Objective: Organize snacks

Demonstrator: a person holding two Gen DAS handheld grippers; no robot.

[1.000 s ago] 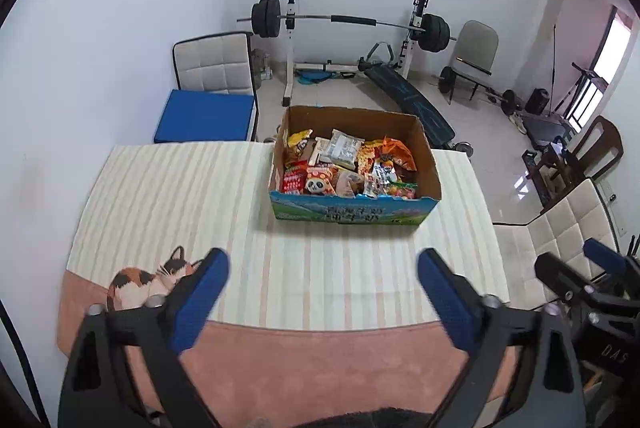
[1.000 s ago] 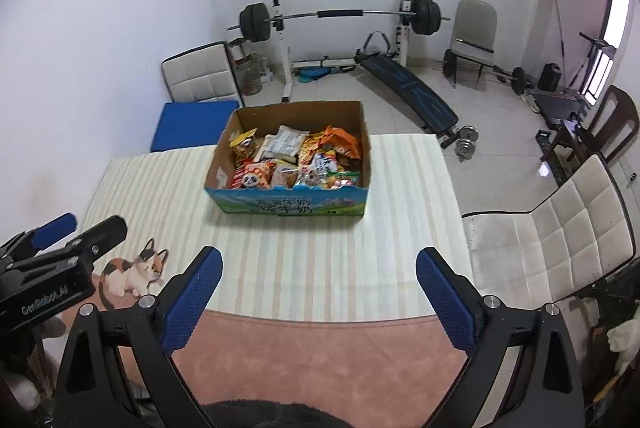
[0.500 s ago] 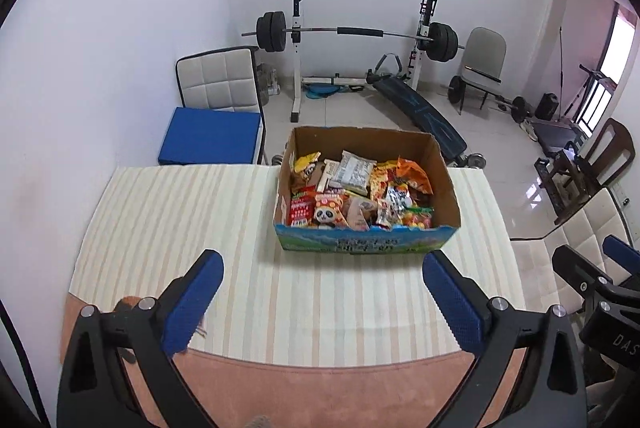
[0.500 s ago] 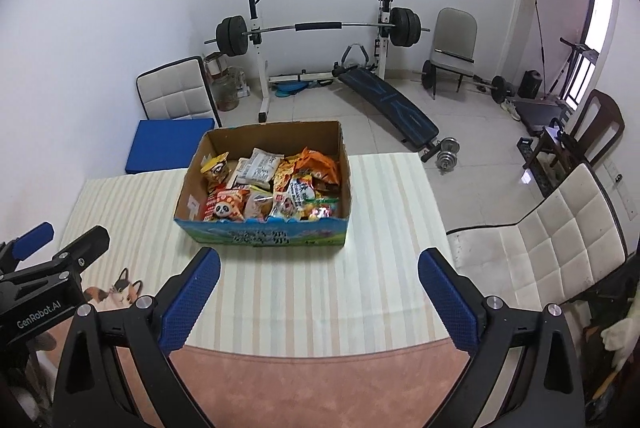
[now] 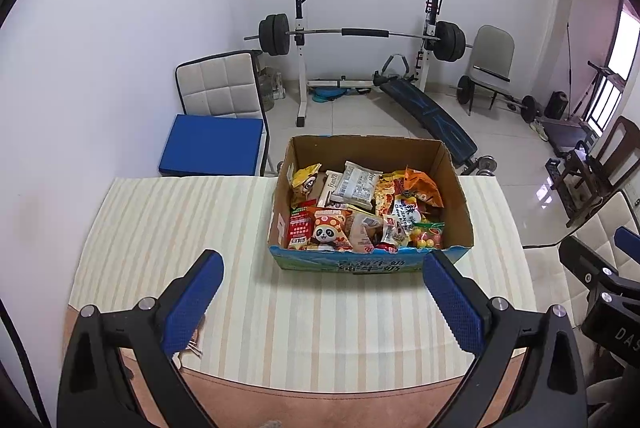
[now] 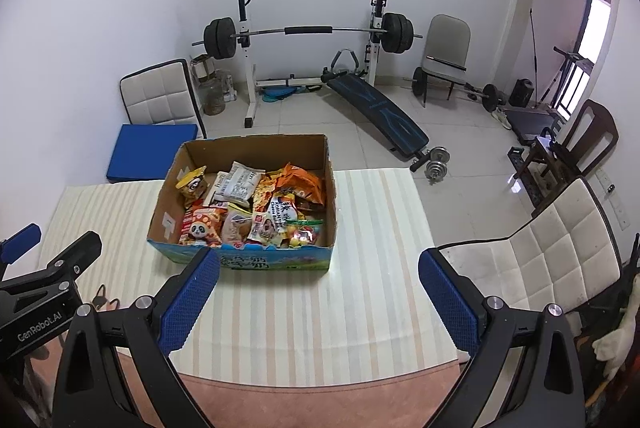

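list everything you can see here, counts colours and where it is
cardboard box: 1, brown with a blue printed front, on the table, far half
snack packets: many, too jumbled to count, mostly orange, red, yellow and white, inside the box
table: 1, cream striped cloth over a pink edge, in front of both grippers
padded chairs: 2, white; one right of the table, one behind it with a blue cushion
barbell rack: 1, white frame with black plates, by the back wall
bench: 1, black, on the floor under the rack
left gripper: 1, black with blue pads, open, empty, above the near table
right gripper: 1, black with blue pads, open, empty
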